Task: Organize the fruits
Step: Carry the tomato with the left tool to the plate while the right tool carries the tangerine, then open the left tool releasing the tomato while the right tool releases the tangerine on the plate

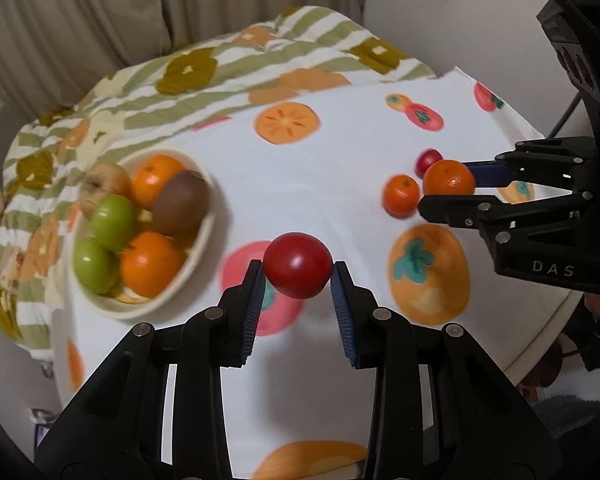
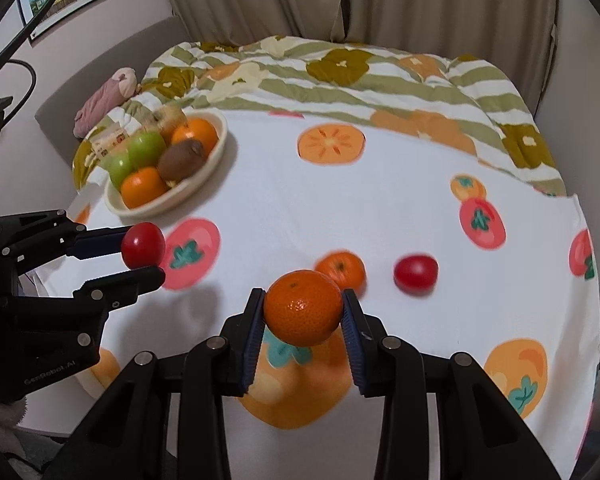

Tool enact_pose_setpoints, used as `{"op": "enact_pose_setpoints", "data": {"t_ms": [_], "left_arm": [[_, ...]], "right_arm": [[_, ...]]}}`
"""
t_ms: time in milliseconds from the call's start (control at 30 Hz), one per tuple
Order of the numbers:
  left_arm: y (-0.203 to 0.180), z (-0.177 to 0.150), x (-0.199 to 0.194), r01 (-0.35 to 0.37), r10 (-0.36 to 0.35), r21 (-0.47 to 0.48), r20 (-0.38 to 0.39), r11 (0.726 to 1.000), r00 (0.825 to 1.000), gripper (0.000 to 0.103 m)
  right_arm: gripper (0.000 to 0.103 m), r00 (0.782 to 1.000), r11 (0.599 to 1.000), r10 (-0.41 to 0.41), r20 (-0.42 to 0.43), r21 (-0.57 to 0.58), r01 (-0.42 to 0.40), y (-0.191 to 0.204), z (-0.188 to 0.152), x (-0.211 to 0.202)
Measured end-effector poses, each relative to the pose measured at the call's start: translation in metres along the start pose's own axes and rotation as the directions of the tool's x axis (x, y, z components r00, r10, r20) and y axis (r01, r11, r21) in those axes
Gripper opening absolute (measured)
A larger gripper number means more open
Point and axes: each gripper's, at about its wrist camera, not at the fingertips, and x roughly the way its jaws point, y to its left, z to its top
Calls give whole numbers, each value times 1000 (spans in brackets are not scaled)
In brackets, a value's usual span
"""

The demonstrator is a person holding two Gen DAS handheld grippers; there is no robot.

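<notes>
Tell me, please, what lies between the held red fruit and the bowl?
Only bare printed tablecloth separates the red fruit from the bowl, clearest in the right wrist view.

**Hidden, blurred, cut off**

The bowl [image 1: 196,256] and its fruit smear with blur in the left wrist view — the pale fruit [image 1: 100,188] at the back cannot be identified. The far red fruit [image 1: 427,160] sits half hidden behind the held orange [image 1: 449,178].

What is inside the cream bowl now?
In the bowl: two oranges, two green apples, a kiwi and a pale apple at the back. Whatever lies beneath this pile is covered.
</notes>
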Motion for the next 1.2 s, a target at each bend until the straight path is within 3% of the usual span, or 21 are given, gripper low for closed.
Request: {"op": "enact_pose_setpoints", "data": {"t_ms": [300,667,967,1200], "left_arm": [[63,14,-18,-35,36,-54,31,998,999,38],[155,24,-11,-59,62,-99,30,993,998,38],[229,25,24,-35,36,-118,2,992,999,38],[254,23,58,8,-13,-121,-44,993,999,38]], "right_arm": [[34,998,1000,26,48,-5,-26,33,41,-2],[34,995,998,56,79,1,-56,87,99,24],[34,996,998,55,73,33,-57,122,133,63],[34,997,996,44,62,70,-49,133,142,87]]}}
